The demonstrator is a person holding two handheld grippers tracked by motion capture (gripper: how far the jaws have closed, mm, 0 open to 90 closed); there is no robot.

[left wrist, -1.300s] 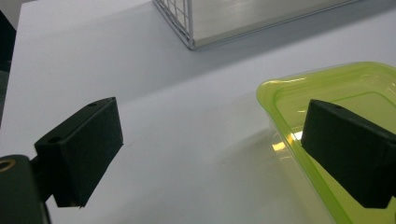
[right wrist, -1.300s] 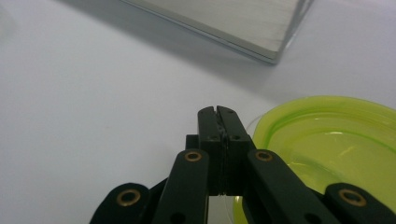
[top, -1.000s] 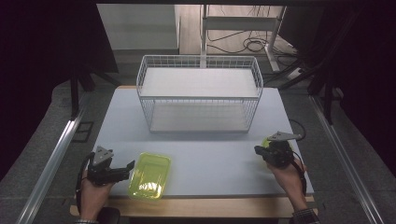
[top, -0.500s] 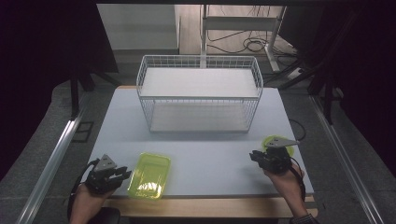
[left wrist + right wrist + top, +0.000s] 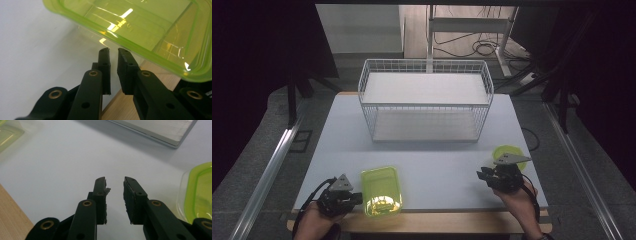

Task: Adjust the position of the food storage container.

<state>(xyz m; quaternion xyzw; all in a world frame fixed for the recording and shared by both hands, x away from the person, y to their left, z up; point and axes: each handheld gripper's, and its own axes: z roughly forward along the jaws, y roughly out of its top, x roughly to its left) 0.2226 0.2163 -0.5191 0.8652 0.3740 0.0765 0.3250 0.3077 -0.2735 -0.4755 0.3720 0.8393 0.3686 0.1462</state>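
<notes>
- Green see-through plastic container (image 5: 381, 190) lies near the front edge of the white table (image 5: 432, 165), on the person's left side.
- The left gripper (image 5: 353, 198) is just beside the container's left rim; its jaws are almost fully closed, with only a thin gap and nothing between them.
- In the left gripper view the container (image 5: 140, 27) lies just past the jaw tips, and whether they touch it cannot be told.
- The right gripper (image 5: 483, 175) is over the bare table on the right; its jaws have just been opening and are a little apart, holding nothing.
- A round green lid (image 5: 508, 152) lies just behind the right gripper.
- A white wire basket (image 5: 427, 100) stands at the far middle of the table.
</notes>
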